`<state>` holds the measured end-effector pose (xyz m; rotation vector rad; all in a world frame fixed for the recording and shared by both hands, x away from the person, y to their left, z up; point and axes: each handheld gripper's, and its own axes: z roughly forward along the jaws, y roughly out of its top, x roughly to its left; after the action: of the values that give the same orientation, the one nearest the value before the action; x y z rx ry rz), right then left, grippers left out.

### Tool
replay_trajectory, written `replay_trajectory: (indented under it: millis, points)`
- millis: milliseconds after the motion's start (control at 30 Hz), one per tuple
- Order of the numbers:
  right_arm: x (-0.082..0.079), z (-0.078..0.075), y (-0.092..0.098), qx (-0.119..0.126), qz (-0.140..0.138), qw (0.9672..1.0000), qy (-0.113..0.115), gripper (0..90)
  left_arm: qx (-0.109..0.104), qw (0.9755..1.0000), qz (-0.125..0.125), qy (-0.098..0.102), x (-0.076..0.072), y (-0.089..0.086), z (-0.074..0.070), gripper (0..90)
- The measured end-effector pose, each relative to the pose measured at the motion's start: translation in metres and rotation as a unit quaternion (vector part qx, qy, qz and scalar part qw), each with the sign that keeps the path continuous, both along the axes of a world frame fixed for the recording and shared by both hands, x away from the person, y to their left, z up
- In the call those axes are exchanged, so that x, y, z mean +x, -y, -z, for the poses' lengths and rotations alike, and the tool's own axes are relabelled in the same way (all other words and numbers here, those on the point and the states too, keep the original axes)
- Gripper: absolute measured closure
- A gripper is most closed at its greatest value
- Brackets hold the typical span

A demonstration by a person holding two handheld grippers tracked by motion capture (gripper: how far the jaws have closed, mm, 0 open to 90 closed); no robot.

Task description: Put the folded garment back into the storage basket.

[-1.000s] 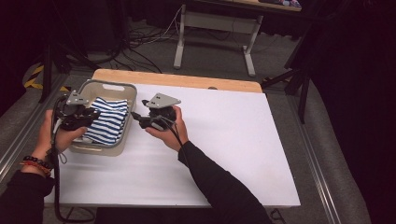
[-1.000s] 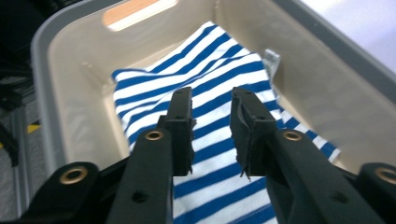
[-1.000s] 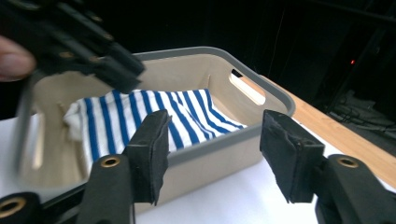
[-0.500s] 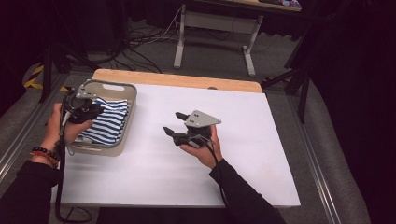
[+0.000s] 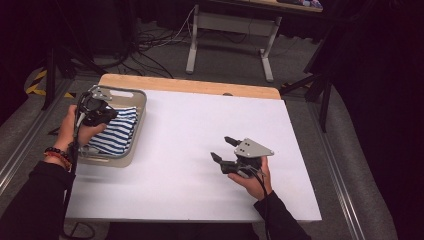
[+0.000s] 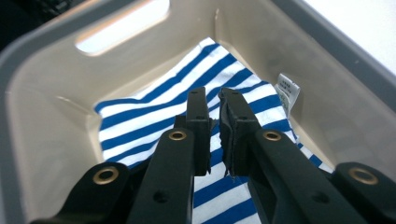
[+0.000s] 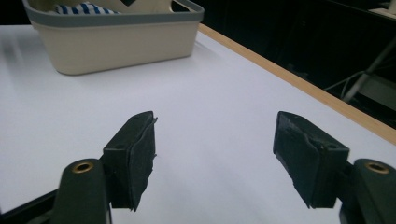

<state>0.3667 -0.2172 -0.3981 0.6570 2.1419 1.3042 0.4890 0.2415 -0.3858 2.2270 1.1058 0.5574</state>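
White tabletop (image 5: pixel 190 150) with a wooden far edge carries a beige basket (image 5: pixel 135 127) at 9 o'clock. Inside lies a folded cloth (image 5: pixel 117 137) in blue and white stripes, a small white label (image 6: pixel 287 88) showing at its edge. Over it, the left gripper (image 6: pixel 212 116) has just been closing, jaws nearly together with nothing caught between them. At 5 o'clock, the right gripper (image 5: pixel 224 148) has been opening, jaws wide above bare tabletop.

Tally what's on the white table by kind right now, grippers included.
Grippers: 2, left gripper over the basket, right gripper above the bare table
Baskets: 1, beige basket
Cloths: 1, blue-and-white striped cloth inside the basket
Total: 4
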Motion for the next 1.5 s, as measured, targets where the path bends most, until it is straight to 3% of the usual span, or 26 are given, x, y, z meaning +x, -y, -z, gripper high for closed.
replay_trajectory:
  millis: [67, 233, 400, 700, 767, 1033, 1200, 1433, 1500]
  points:
    - [-0.003, 0.001, 0.01, 0.004, 0.009, 0.9999, -0.005, 30.4, -0.007, 0.9999, 0.008, -0.005, 0.003, 0.0, 0.003, 85.8]
    - [-0.012, 0.004, 0.03, -0.003, 0.035, 0.9994, -0.002, 29.6, -0.001, 0.9997, 0.007, -0.022, 0.011, 0.001, 0.01, 88.7]
    - [-0.022, 0.007, 0.042, -0.009, 0.054, 0.9985, -0.002, 29.3, 0.019, 0.9979, 0.004, -0.061, 0.019, 0.006, 0.022, 88.9]
    - [-0.038, 0.015, 0.053, -0.065, 0.075, 0.9951, 0.002, 28.3, 0.056, 0.9952, 0.01, -0.079, 0.029, 0.015, 0.035, 88.8]
    - [-0.038, 0.015, 0.056, -0.057, 0.079, 0.9953, -0.002, 28.3, 0.058, 0.995, 0.012, -0.08, 0.03, 0.016, 0.035, 88.7]
    - [-0.04, 0.018, 0.058, -0.07, 0.085, 0.9939, -0.008, 28.1, 0.074, 0.9929, 0.02, -0.091, 0.033, 0.021, 0.04, 88.1]
    - [-0.042, 0.018, 0.057, -0.07, 0.086, 0.9938, -0.006, 27.8, 0.067, 0.9929, 0.019, -0.096, 0.033, 0.021, 0.041, 88.9]
    - [-0.041, 0.018, 0.058, -0.063, 0.082, 0.9946, -0.01, 27.2, 0.068, 0.9938, 0.015, -0.087, 0.032, 0.02, 0.039, 88.2]
    - [-0.041, 0.018, 0.058, -0.059, 0.081, 0.9949, -0.011, 27.0, 0.066, 0.9951, 0.015, -0.072, 0.03, 0.019, 0.035, 87.2]
